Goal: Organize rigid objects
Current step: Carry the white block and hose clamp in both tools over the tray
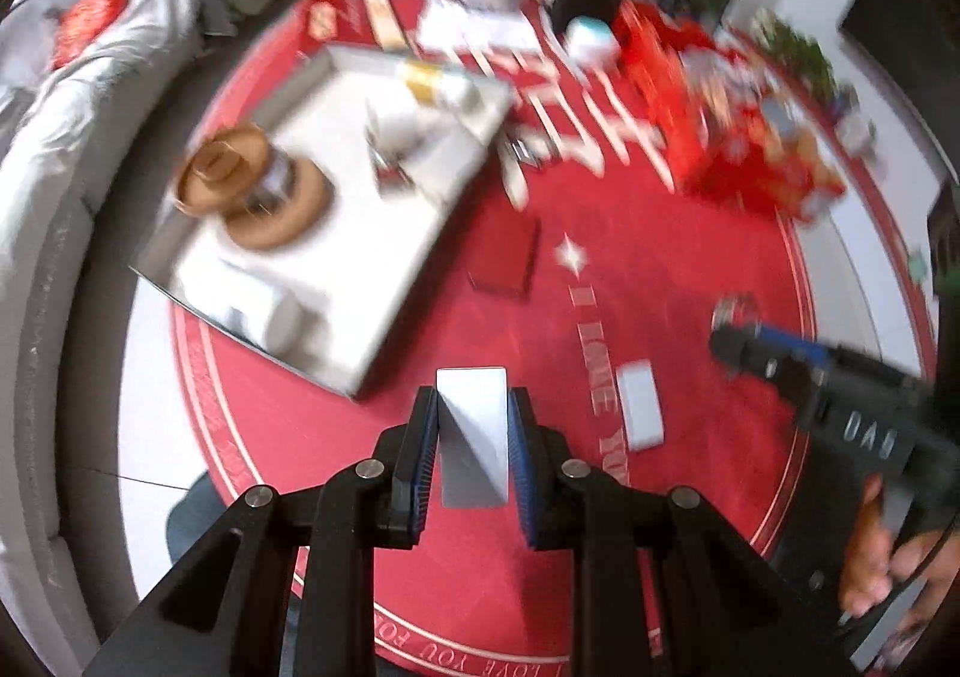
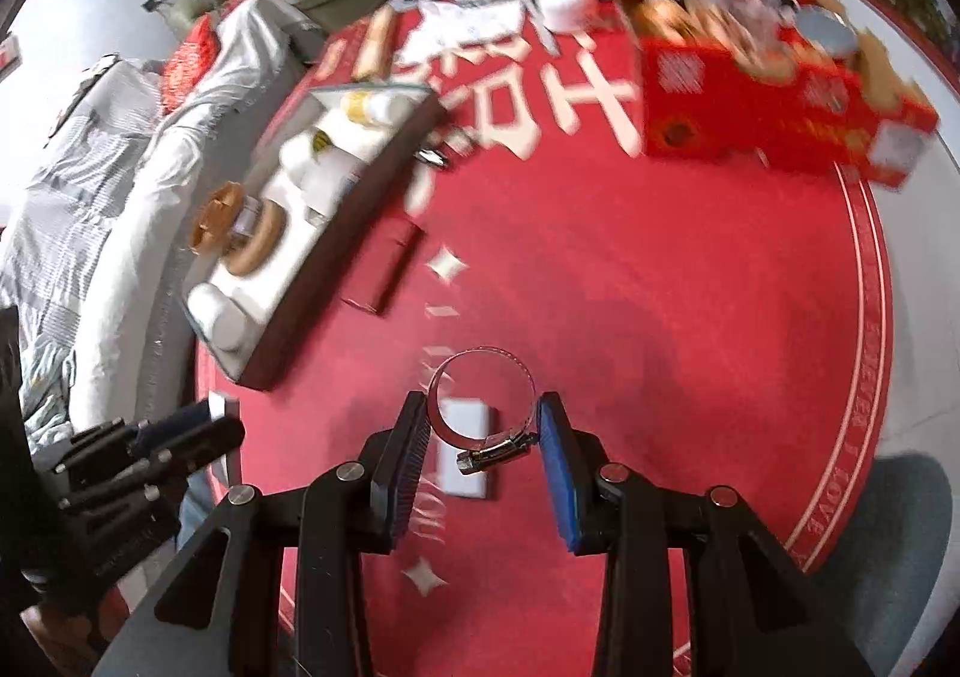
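You are working above a round red rug (image 2: 630, 287) with white lettering, laid on a pale floor (image 2: 924, 233). A grey sofa (image 1: 66, 149) curves along its left edge. A white tray (image 1: 336, 209) of jars sits on the rug at left; a red box (image 2: 774, 107) stands at far right. Your left tool (image 1: 471, 431) is clamped on a grey rectangular block (image 1: 471, 425), held clear of the rug. Your right tool (image 2: 485, 425) grips a metal hose clamp (image 2: 489, 407) above a small white box (image 2: 465, 449) lying on the rug.
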Demonstrator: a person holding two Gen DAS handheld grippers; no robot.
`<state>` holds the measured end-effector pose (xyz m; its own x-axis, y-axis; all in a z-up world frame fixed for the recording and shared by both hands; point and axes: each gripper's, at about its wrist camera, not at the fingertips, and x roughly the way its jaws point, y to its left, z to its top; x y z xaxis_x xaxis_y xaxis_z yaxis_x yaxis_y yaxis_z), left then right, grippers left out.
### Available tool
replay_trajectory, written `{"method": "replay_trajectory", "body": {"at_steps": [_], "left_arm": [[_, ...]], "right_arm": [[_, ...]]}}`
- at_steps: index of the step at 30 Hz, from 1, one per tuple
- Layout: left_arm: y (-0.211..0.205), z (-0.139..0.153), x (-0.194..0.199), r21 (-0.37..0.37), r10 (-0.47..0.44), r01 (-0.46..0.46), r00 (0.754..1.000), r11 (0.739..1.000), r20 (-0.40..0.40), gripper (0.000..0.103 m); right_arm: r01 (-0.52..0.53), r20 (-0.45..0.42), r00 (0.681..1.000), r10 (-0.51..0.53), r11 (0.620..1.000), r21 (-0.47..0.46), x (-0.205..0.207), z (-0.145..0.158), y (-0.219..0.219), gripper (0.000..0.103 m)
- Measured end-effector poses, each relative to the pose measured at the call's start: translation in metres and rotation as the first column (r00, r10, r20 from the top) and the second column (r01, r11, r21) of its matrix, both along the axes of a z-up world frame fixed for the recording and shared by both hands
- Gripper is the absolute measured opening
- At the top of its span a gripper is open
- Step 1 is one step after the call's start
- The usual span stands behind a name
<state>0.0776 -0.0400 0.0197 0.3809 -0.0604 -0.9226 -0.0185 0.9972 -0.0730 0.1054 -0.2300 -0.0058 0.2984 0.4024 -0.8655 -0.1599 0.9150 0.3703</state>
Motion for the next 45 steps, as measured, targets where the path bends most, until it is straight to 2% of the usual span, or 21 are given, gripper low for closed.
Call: {"method": "replay_trajectory", "body": {"at_steps": [7,15,19,23,29,38,45], "left_arm": [[0.033,0.036,0.028,0.004,0.138,-0.139,0.983,0.99,0.122,0.025],[0.075,0.066,0.048,-0.003,0.256,-0.262,0.941,0.965,0.22,0.025],[0.092,0.073,0.061,0.002,0.301,-0.312,0.917,0.95,0.262,0.025],[0.106,0.068,0.074,0.015,0.343,-0.362,0.896,0.932,0.282,0.025],[0.122,0.046,0.091,0.027,0.371,-0.39,0.893,0.92,0.256,0.025],[0.125,0.002,0.108,0.036,0.368,-0.38,0.913,0.924,0.177,0.025],[0.126,-0.016,0.111,0.031,0.37,-0.377,0.919,0.926,0.134,0.025]], "right_arm": [[-0.068,0.096,0.993,0.068,0.998,-0.002,0.023,0.043,0.044,0.038],[-0.117,0.19,0.975,0.117,0.993,-0.012,0.049,0.082,0.093,0.038],[-0.127,0.241,0.962,0.126,0.992,-0.009,0.066,0.103,0.119,0.038],[-0.128,0.269,0.955,0.126,0.992,-0.01,0.086,0.114,0.14,0.038],[-0.139,0.234,0.962,0.141,0.99,-0.026,0.107,0.099,0.166,0.038],[-0.159,0.123,0.978,0.167,0.985,-0.07,0.122,0.051,0.184,0.038],[-0.165,0.1,0.98,0.174,0.982,-0.091,0.129,0.038,0.188,0.038]]}}
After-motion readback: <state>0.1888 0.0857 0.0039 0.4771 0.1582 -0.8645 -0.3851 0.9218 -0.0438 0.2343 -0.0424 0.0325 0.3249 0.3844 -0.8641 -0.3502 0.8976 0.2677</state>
